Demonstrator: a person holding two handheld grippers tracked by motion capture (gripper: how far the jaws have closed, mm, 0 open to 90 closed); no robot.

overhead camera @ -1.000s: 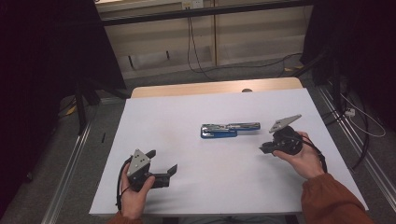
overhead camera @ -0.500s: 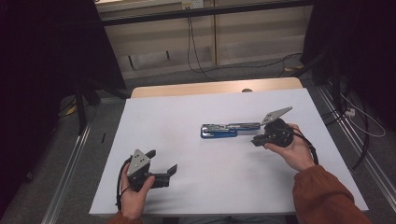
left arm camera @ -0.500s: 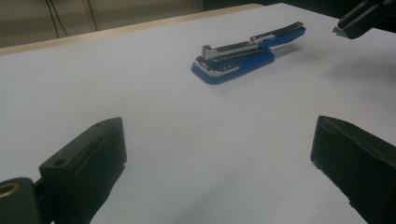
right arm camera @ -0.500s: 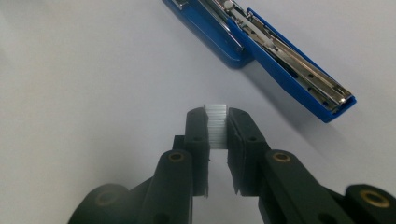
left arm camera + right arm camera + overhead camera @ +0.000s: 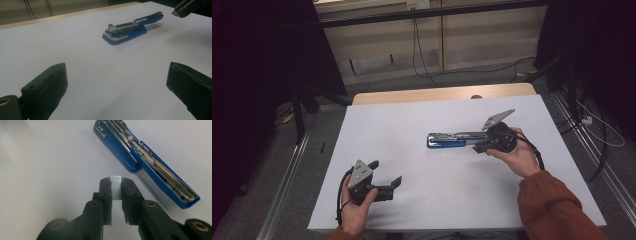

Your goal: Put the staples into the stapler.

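Observation:
A blue stapler [image 5: 451, 139] lies opened flat on the white table [image 5: 412, 130], its metal staple channel facing up [image 5: 140, 152]; it also shows far off in the left gripper view [image 5: 130, 28]. My right gripper [image 5: 479, 146] hovers just right of the stapler's end, shut on a silver strip of staples [image 5: 116, 187] held between its pads. My left gripper [image 5: 384, 176] rests near the table's front left, open with nothing between its fingers [image 5: 45, 85].
The table's wooden far edge [image 5: 437, 93] borders a floor with cables [image 5: 422, 55]. Dark curtains flank both sides. A metal rail [image 5: 287, 200] runs along the left of the table. White surface lies bare between the two grippers.
My right gripper, with the staple strip, has moved left and a little up toward the stapler's right end. The left gripper has stayed put.

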